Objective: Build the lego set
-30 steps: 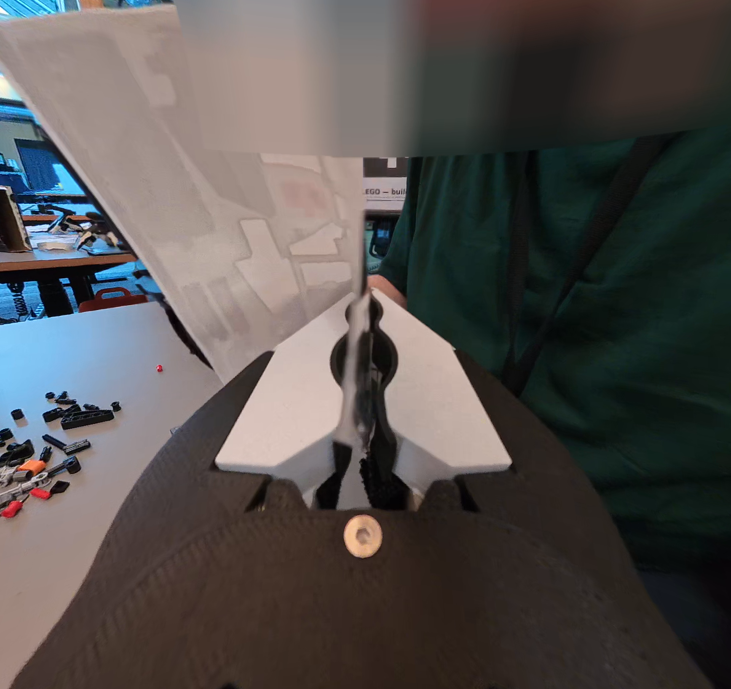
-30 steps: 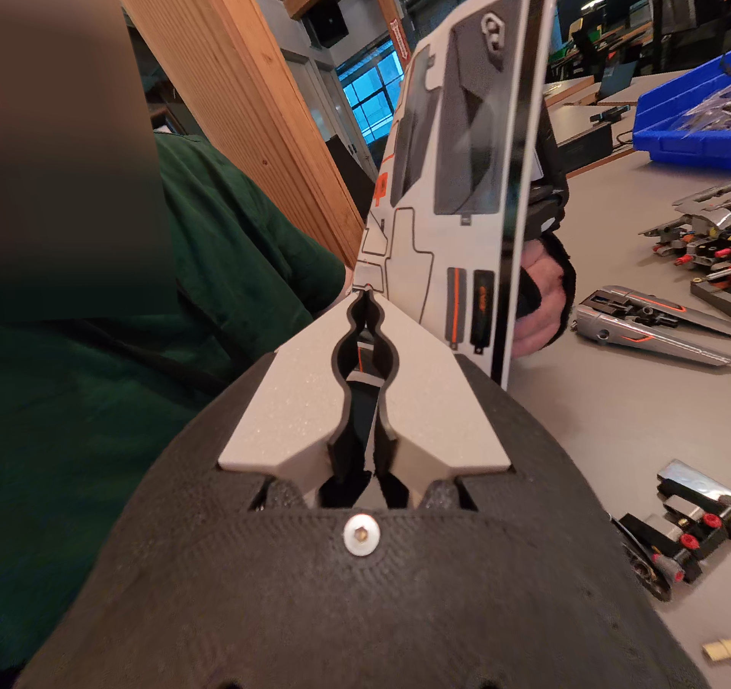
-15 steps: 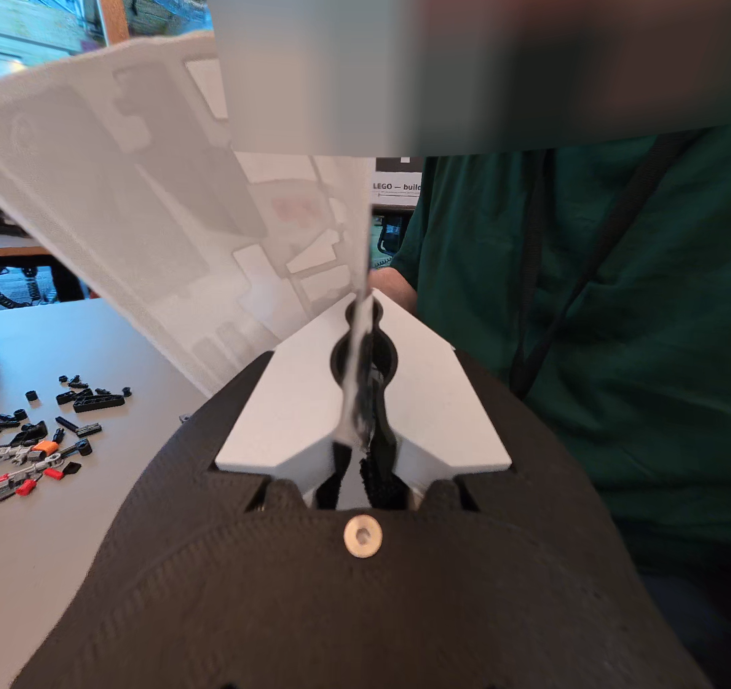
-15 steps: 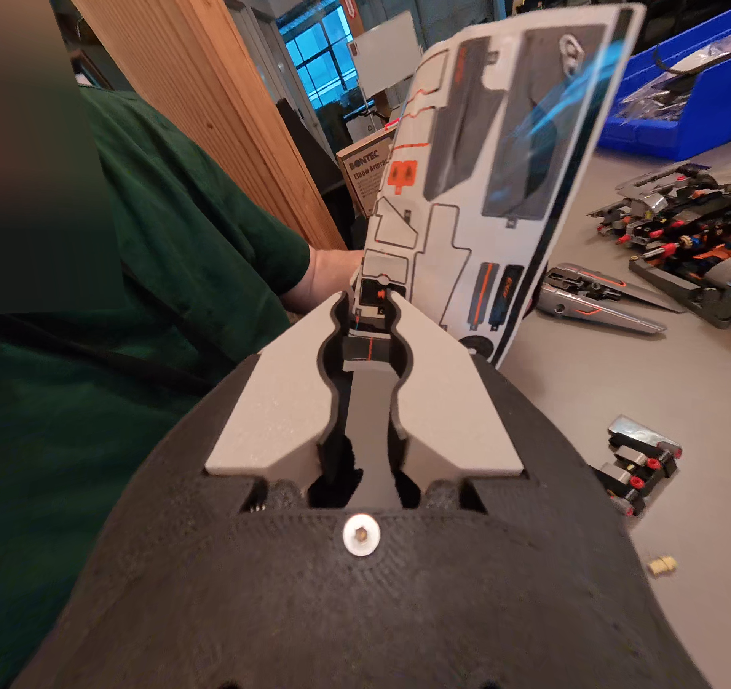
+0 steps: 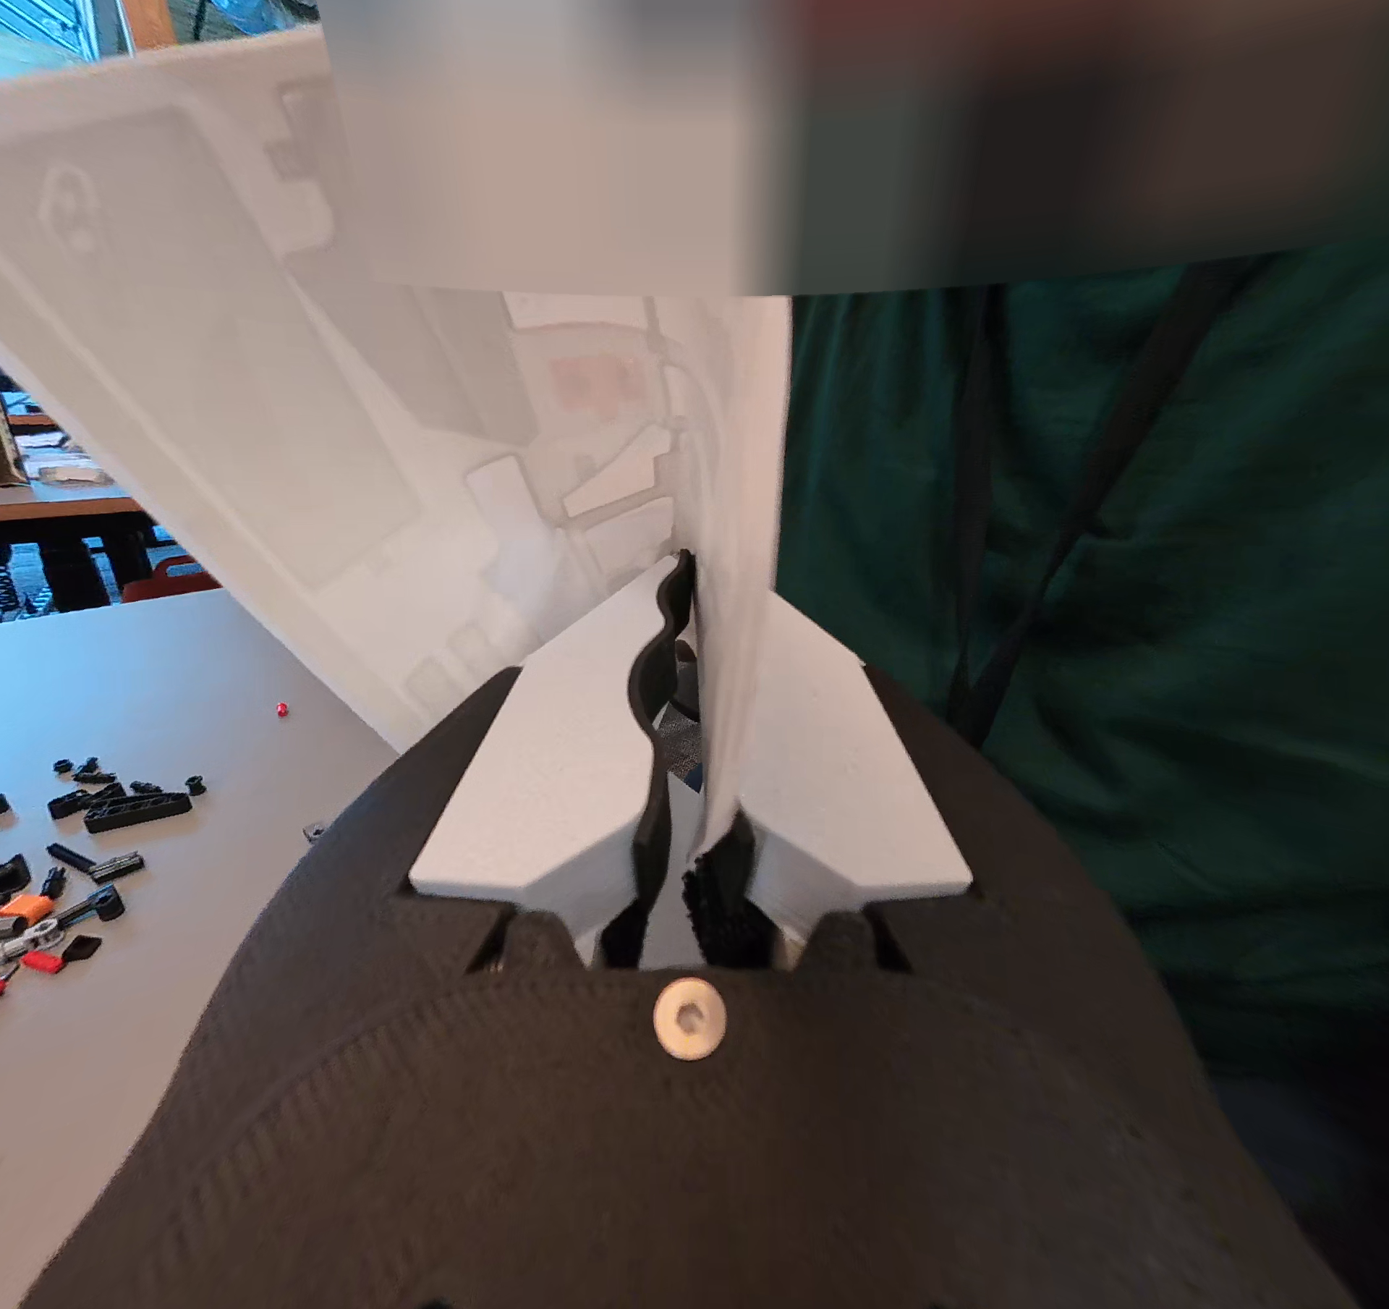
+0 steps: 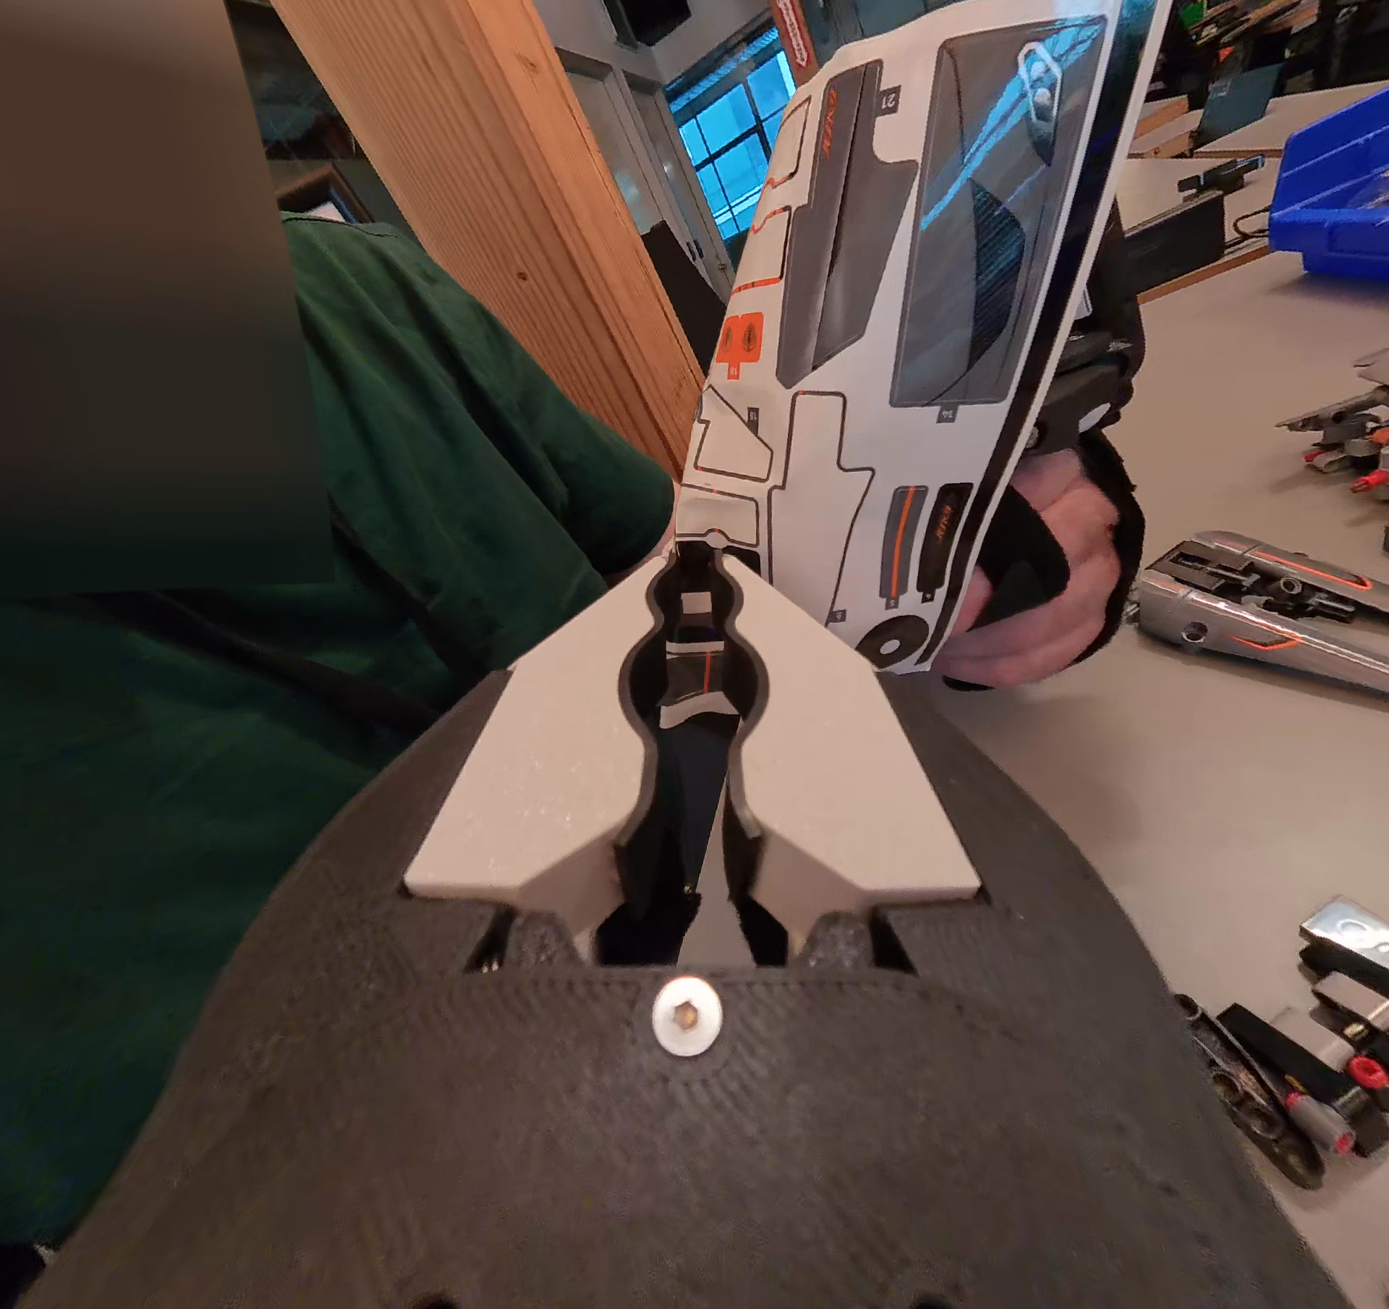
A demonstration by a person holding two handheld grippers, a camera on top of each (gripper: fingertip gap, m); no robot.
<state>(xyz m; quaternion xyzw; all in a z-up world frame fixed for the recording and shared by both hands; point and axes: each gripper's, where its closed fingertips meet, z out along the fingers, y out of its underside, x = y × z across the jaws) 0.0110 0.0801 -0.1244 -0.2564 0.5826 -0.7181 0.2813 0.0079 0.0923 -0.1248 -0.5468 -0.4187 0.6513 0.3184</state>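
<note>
both grippers, left (image 5: 695,686) and right (image 6: 695,679), pinch the white printed sticker sheet (image 6: 902,341); i would peel slowly toward 12 o'clock, keeping it taut

The sticker sheet (image 6: 902,341) stands tilted above the table (image 6: 1127,784), its lower corner between the right gripper (image 6: 695,566) fingers. The left gripper (image 5: 688,574) has the sheet's edge between its fingers. A hand (image 6: 1052,596) is behind the sheet. Loose parts (image 5: 98,844) lie left on the table; built sections (image 6: 1263,596) lie right.
</note>
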